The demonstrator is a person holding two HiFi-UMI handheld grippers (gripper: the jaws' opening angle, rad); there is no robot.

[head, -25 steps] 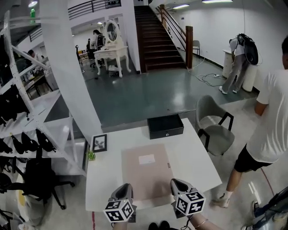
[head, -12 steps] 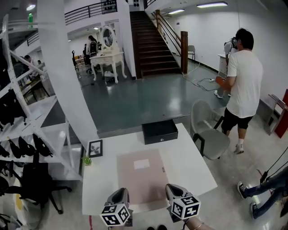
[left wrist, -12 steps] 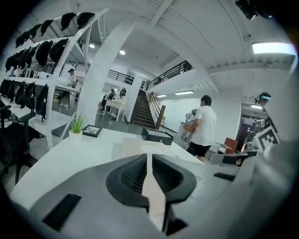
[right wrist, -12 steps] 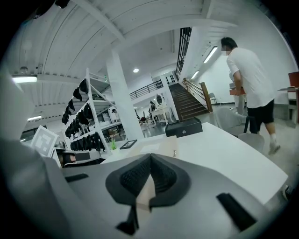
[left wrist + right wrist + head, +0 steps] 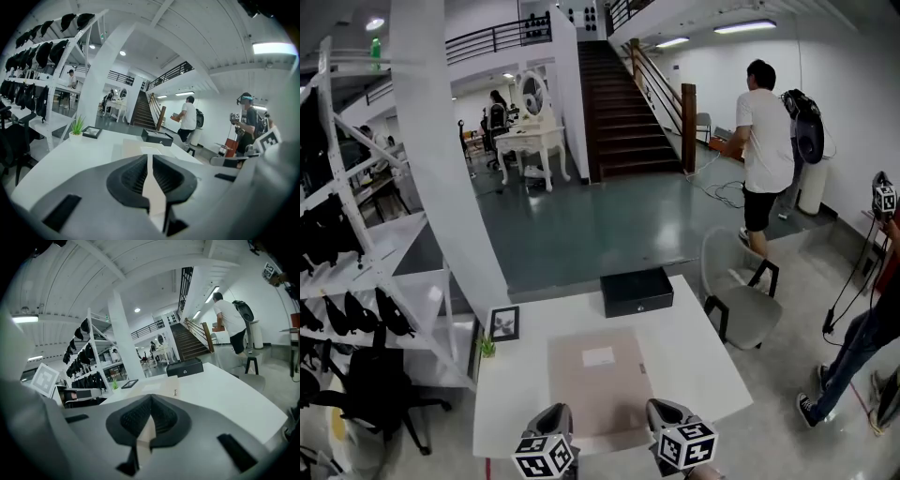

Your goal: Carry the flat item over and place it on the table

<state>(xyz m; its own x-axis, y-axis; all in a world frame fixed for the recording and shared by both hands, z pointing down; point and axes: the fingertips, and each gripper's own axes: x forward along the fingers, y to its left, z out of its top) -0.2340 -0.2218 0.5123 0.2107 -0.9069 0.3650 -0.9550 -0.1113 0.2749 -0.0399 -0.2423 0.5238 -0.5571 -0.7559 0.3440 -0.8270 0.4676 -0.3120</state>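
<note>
Beige flat item (image 5: 598, 380) unchanged over white table (image 5: 703, 352), left gripper (image 5: 555, 417) and right gripper (image 5: 664, 412) still clamped on its near edge, so likely only the 2 releases remain.

Flat item (image 5: 598, 375) ctr of table (image 5: 703, 356); box (image 5: 637, 291) behind; frame (image 5: 504, 322) L; chair (image 5: 750, 314) R.

Black box (image 5: 637, 292) at twelve o'clock; framed picture (image 5: 504, 323) beside small plant (image 5: 488, 348) at ten; grey chair (image 5: 741, 305) at two; person in white shirt (image 5: 761, 141) at one.
</note>
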